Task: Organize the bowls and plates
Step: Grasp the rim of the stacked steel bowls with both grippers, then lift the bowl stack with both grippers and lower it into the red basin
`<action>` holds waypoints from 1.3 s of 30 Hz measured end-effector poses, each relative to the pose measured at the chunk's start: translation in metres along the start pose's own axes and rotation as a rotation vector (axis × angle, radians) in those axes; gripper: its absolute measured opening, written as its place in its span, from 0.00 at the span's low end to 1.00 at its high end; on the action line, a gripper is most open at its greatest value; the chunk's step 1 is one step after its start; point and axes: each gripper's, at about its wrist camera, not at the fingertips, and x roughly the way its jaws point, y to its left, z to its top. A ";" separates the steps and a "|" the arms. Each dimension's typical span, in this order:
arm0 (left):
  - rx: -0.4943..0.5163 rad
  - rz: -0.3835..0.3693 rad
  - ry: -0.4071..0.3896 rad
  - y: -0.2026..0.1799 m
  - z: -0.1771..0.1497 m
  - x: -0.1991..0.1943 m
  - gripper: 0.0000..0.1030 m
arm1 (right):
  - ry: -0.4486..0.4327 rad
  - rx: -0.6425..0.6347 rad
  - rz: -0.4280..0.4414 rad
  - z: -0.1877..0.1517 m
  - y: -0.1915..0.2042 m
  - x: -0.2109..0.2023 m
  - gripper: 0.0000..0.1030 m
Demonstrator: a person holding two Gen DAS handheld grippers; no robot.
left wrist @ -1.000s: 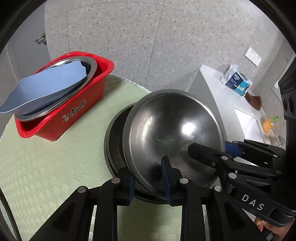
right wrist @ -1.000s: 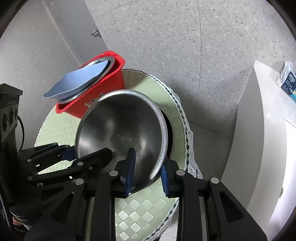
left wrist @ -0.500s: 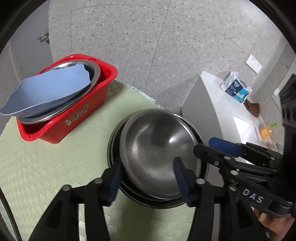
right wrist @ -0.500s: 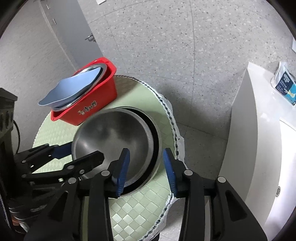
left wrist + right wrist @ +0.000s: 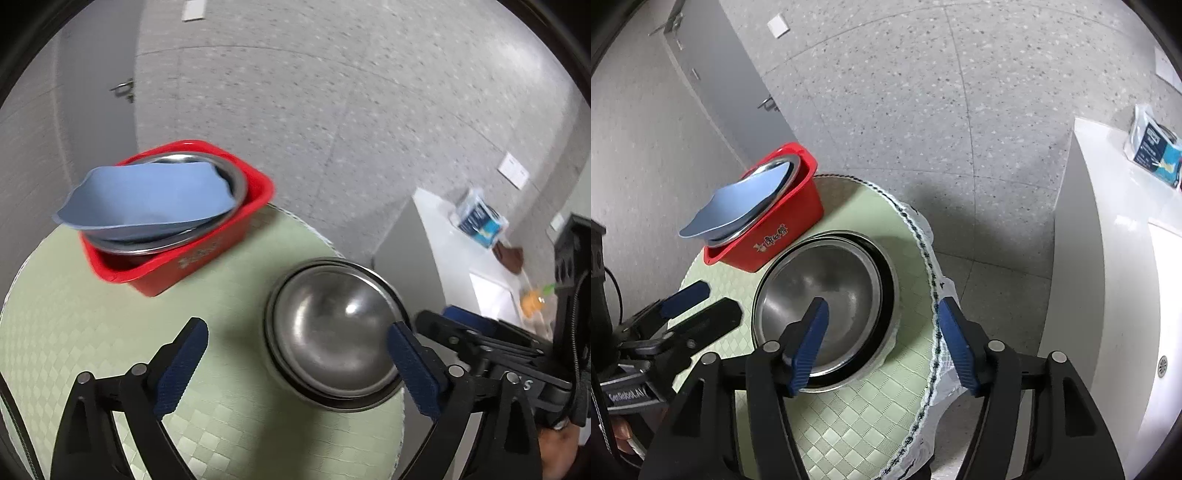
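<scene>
Round table under a pale green checked cover. Directly on it: red tub toward the far side, nested steel bowls just beside it, near the right edge.

Steel bowl nested upright, round table

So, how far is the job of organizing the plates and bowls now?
Done: the steel bowl sits nested in the dark pan on the green table. In hand: nothing; the left gripper and right gripper are both opening, with no dish pressed between their pads. Left: the blue plate and steel dish lie tilted in the red bin.
</scene>
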 end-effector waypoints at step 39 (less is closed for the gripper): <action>-0.098 -0.026 0.185 -0.002 0.006 0.090 0.46 | 0.136 0.113 0.157 -0.023 -0.013 0.057 0.42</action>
